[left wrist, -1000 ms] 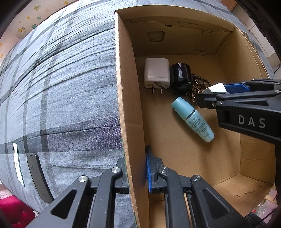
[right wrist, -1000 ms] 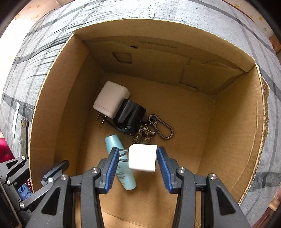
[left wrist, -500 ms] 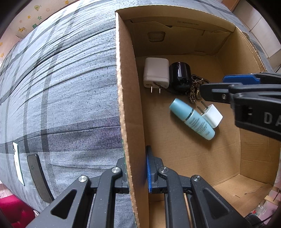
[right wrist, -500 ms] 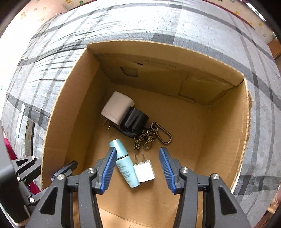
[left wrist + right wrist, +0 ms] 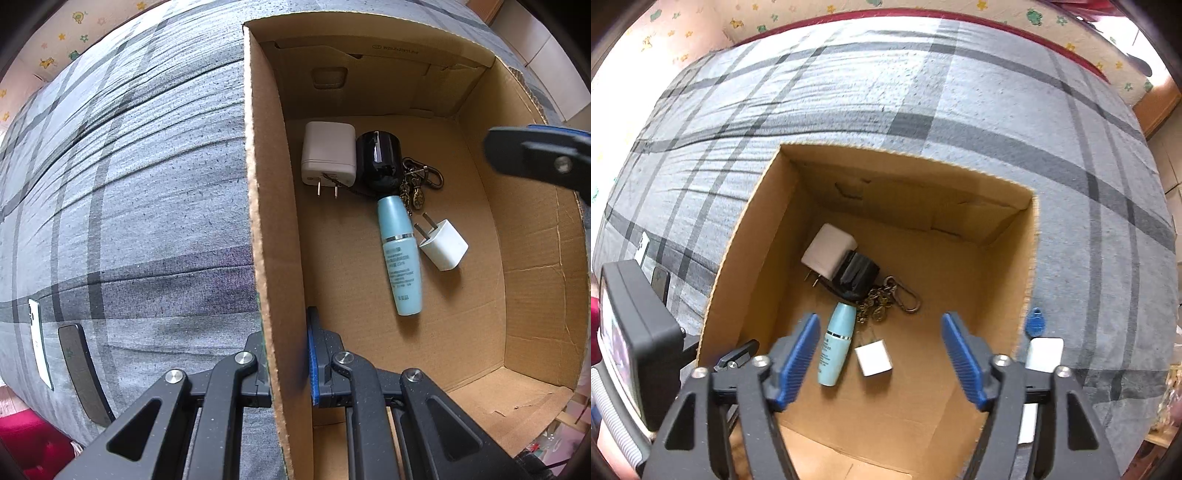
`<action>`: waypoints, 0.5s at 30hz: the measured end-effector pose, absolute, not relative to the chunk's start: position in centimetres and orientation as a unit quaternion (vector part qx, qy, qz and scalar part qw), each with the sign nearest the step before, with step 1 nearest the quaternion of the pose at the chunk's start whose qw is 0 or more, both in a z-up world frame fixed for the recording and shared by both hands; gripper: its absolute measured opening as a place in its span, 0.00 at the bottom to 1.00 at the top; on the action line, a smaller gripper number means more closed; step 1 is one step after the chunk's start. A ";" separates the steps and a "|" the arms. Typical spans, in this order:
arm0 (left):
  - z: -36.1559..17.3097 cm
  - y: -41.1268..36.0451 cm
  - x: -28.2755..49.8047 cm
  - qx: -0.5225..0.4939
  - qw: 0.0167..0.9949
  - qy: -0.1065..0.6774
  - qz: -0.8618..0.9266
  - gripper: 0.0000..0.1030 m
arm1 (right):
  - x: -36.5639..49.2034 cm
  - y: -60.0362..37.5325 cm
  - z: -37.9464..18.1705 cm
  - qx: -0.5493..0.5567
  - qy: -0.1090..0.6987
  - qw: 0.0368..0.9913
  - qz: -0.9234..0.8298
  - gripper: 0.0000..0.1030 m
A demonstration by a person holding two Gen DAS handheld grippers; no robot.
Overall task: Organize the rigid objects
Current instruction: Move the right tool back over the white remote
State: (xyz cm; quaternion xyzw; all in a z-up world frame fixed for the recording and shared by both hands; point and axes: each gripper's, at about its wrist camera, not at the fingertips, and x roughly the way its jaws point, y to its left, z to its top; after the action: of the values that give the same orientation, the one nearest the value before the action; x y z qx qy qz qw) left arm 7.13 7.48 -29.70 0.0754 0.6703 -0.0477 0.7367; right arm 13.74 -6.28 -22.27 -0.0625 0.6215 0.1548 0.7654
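The left gripper point(image 5: 286, 363) is clamped on the left wall of the cardboard box point(image 5: 275, 258), one finger outside and one inside, steadying it on the grey plaid bedcover point(image 5: 923, 92). The right gripper point(image 5: 879, 354) hangs above the box with its jaws opening and nothing between them.

On the box floor the small white plug adapter point(image 5: 443, 245) lies on its side just beside the teal bottle point(image 5: 400, 258). Toward the far wall sit a larger white charger point(image 5: 328, 153), a black cylinder point(image 5: 378, 160) touching it, and a brass keychain point(image 5: 419, 184).

Outside the box, by its right wall, a blue key fob point(image 5: 1035, 322) and a white block point(image 5: 1044, 354) wait on the bedcover, likely the next picks. The bedcover is soft, so pressing down on the thin fob could sink it or push it away from the pads. The box wall stands just beside both, and a wide jaw may catch it. If the left clamp slackens, the box could shift.
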 end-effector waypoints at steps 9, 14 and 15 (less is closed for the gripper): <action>-29.6 7.2 7.1 0.077 0.736 0.671 -0.045 0.12 | 14.0 -9.0 -20.8 -0.048 0.606 0.782 0.139 0.98; -29.5 7.1 7.2 0.077 0.736 0.671 -0.043 0.12 | 14.0 -11.4 -20.0 -0.037 0.600 0.790 0.122 0.99; -29.5 7.1 7.2 0.077 0.736 0.671 -0.044 0.12 | 13.9 -11.8 -19.8 -0.036 0.599 0.791 0.118 0.99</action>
State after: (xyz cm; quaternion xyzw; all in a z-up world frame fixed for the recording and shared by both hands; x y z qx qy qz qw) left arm 7.17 7.14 -29.55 0.0771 0.6708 -0.0438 0.7363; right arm 13.93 -11.83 -19.85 -0.0355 0.5993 0.1182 0.7909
